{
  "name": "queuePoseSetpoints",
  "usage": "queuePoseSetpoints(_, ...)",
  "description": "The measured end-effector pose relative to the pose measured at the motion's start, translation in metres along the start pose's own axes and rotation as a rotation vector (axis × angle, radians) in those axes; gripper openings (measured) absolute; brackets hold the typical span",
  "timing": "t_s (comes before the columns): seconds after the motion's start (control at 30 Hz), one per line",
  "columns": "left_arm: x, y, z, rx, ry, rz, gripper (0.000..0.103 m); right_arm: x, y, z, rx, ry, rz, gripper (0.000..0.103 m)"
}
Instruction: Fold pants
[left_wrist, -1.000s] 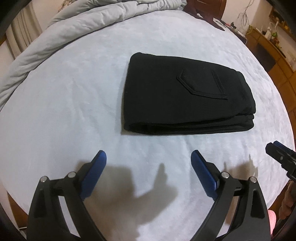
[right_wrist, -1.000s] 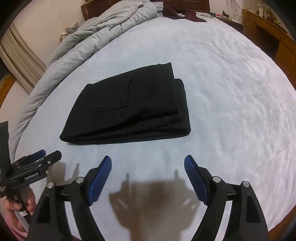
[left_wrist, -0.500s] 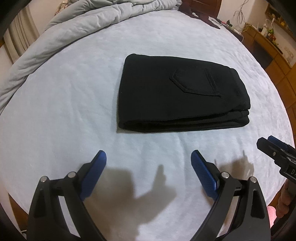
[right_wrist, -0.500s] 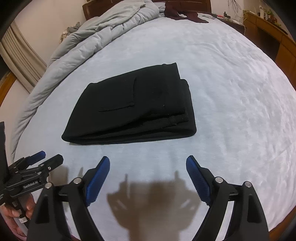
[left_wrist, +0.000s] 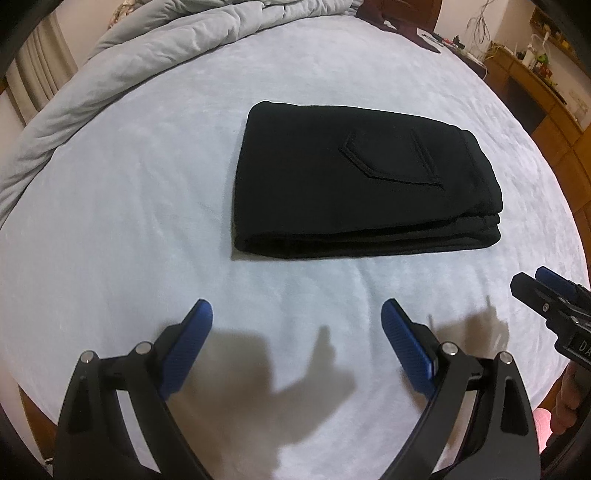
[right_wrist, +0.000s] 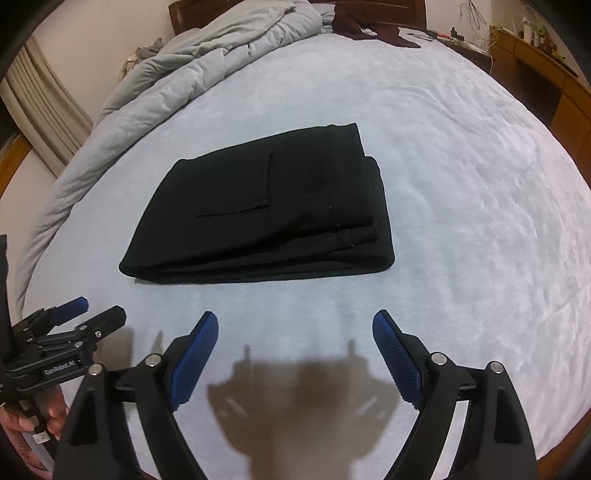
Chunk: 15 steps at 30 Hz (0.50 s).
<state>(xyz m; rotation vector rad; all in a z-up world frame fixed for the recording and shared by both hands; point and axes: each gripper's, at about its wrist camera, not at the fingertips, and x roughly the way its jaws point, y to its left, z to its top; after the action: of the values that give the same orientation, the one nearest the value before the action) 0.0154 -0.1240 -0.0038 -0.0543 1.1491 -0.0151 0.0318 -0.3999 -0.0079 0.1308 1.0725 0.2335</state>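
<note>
The black pants (left_wrist: 354, 184) lie folded in a flat rectangular stack on the pale blue bed, back pocket up. They also show in the right wrist view (right_wrist: 266, 210). My left gripper (left_wrist: 295, 314) is open and empty, above the sheet a short way in front of the stack's near edge. My right gripper (right_wrist: 295, 325) is open and empty, also in front of the stack. The right gripper shows at the right edge of the left wrist view (left_wrist: 546, 291). The left gripper shows at the lower left of the right wrist view (right_wrist: 85, 314).
A rumpled grey duvet (left_wrist: 122, 62) is heaped along the far left of the bed (right_wrist: 461, 155). A dark red garment (right_wrist: 373, 26) lies at the head end. Wooden furniture (left_wrist: 546, 92) stands to the right of the bed.
Both grippers have drawn back a little from the folded pants, which sit higher and farther off in both views. Both stay open and empty.
</note>
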Motion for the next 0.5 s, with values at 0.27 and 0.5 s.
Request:
queuePoseSetpoints(0.27, 0.0038, -0.0024, -0.003, 0.007, 0.014, 0.015, 0.092, 0.0013, -0.003, 0.0009, 0.003, 0.009, -0.022, 0.086)
queuePoseSetpoints(0.5, 0.0071, -0.0025, -0.0017, 0.009, 0.02, 0.021, 0.092, 0.0031, -0.0056, 0.0021, 0.001, 0.007, -0.031, 0.086)
